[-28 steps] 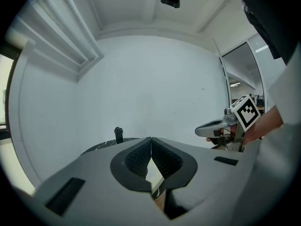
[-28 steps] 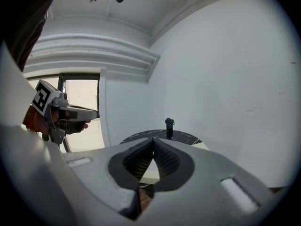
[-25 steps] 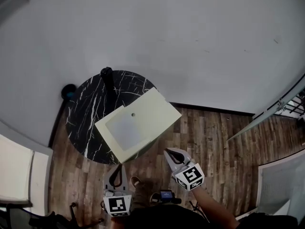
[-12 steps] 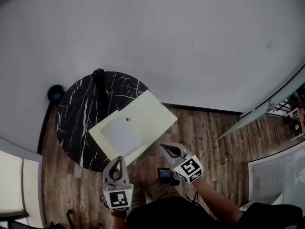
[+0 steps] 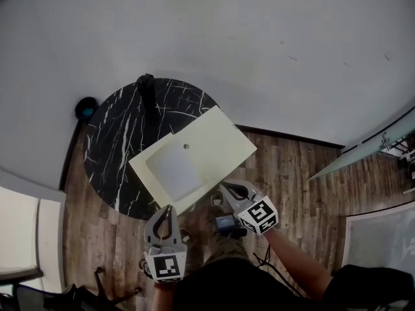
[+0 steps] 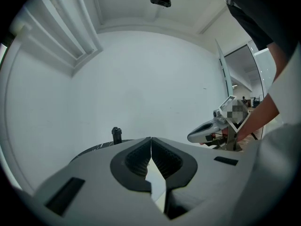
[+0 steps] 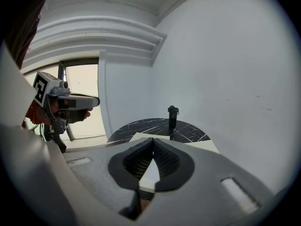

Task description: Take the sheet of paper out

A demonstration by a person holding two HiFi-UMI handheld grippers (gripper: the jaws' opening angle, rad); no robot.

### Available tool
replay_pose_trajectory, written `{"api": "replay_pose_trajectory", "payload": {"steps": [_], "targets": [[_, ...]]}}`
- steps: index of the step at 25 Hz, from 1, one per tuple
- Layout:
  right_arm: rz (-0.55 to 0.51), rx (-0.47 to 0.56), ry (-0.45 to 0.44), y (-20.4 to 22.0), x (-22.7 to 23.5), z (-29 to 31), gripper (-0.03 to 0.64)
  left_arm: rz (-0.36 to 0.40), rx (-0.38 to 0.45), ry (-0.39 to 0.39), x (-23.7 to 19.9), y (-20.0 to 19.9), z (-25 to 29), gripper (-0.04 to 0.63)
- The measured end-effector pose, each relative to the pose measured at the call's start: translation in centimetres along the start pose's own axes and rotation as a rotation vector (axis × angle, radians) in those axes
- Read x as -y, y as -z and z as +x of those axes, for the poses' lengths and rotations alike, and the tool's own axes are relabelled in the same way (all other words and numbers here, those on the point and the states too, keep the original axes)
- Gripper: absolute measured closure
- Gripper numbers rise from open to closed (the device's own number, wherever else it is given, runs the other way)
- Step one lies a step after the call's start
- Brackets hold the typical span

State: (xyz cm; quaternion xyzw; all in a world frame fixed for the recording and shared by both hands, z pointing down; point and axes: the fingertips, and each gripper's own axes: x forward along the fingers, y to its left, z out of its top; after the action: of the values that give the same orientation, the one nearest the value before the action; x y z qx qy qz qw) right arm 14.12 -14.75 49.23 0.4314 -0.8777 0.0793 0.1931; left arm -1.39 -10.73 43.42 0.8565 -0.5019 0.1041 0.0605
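sheet of paper (image 5: 174, 171) lies just beyond left hand-held gripper (image 5: 167, 210) and right hand-held gripper (image 5: 224, 187), both closed.

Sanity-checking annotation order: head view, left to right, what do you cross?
Dark round object on the floor → black bottle → right gripper. The left gripper and the pale yellow folder overlap these sideways, so they're left out.

I see the folder (image 5: 220, 144) overhanging the near right edge of the round table (image 5: 117, 154); the bottle (image 5: 146, 91) stands at its far edge.
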Motion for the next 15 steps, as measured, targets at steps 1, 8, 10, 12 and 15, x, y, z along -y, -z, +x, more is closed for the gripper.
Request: {"api": "replay_pose_trajectory", "payload": {"steps": [1, 8, 10, 12, 15], "targets": [[-0.003, -0.001, -0.012, 0.3, 0.2, 0.5, 0.617, 0.01, -0.003, -0.005, 0.2, 0.2, 0.2, 0.591], [-0.037, -0.018, -0.05, 1.5, 1.5, 3.8, 0.617, 0.002, -0.04, -0.002, 2.1, 1.7, 0.8, 0.591], [-0.059, -0.03, -0.041, 1.8, 2.1, 4.9, 0.617, 0.006, -0.043, -0.008, 2.0, 2.0, 1.1, 0.591], [-0.068, -0.044, -0.044, 2.3, 2.6, 5.9, 0.617, 0.0, -0.053, -0.019, 1.8, 2.4, 1.3, 0.591], [-0.069, -0.059, -0.06, 3.1, 3.2, 7.4, 0.615, 0.003, -0.076, -0.025, 1.9, 3.1, 1.4, 0.591]]}}
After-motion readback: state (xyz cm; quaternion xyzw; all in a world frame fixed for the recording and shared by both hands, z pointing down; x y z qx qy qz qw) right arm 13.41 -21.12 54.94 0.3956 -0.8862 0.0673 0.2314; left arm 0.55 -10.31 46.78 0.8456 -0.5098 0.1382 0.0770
